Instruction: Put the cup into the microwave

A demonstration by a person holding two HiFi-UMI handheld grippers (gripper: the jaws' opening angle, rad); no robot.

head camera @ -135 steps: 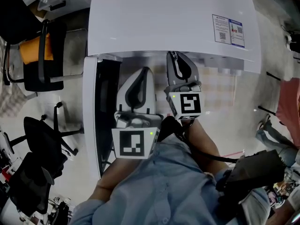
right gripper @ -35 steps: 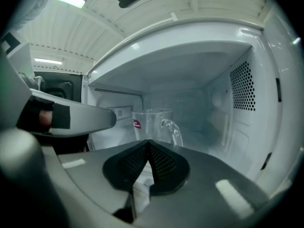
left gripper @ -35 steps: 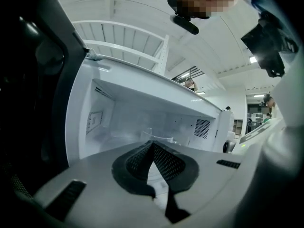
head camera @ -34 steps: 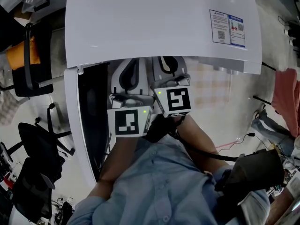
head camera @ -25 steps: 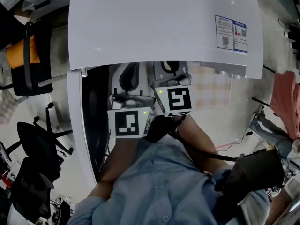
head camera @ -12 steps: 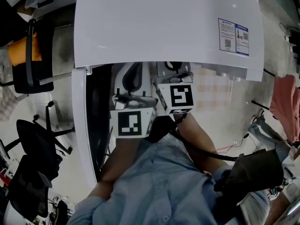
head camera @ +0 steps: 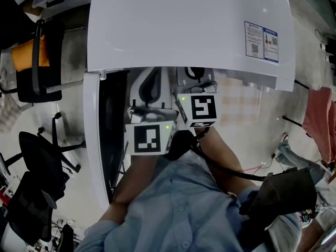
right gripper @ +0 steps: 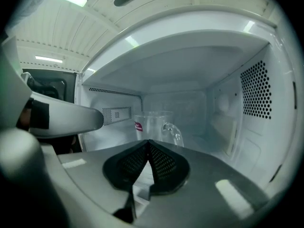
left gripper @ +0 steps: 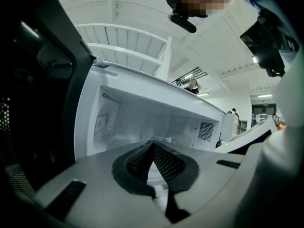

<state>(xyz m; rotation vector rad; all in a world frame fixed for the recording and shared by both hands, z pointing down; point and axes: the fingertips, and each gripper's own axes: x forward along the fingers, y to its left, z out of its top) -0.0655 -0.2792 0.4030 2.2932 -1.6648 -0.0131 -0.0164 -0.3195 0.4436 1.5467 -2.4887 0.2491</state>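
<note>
A clear glass cup (right gripper: 153,125) with a handle and a small red label stands upright inside the white microwave (head camera: 184,30), towards the back of the cavity. My right gripper (right gripper: 148,141) is at the cavity's opening, short of the cup, shut with nothing between its pads. My left gripper (left gripper: 152,144) is beside it at the left part of the opening, its pads meeting at the tips and holding nothing. In the head view both grippers' marker cubes (head camera: 148,139) sit just in front of the microwave, with the fingertips hidden under its top.
The microwave door (head camera: 107,125) stands swung open to the left, its dark inner face next to my left gripper. Black office chairs (head camera: 42,156) stand on the floor at the left. The cavity's right wall has a perforated vent (right gripper: 256,87).
Since several seconds ago both grippers sit closer together and further under the microwave's top edge. Over the last second neither has moved; only the head view has shifted slightly.
</note>
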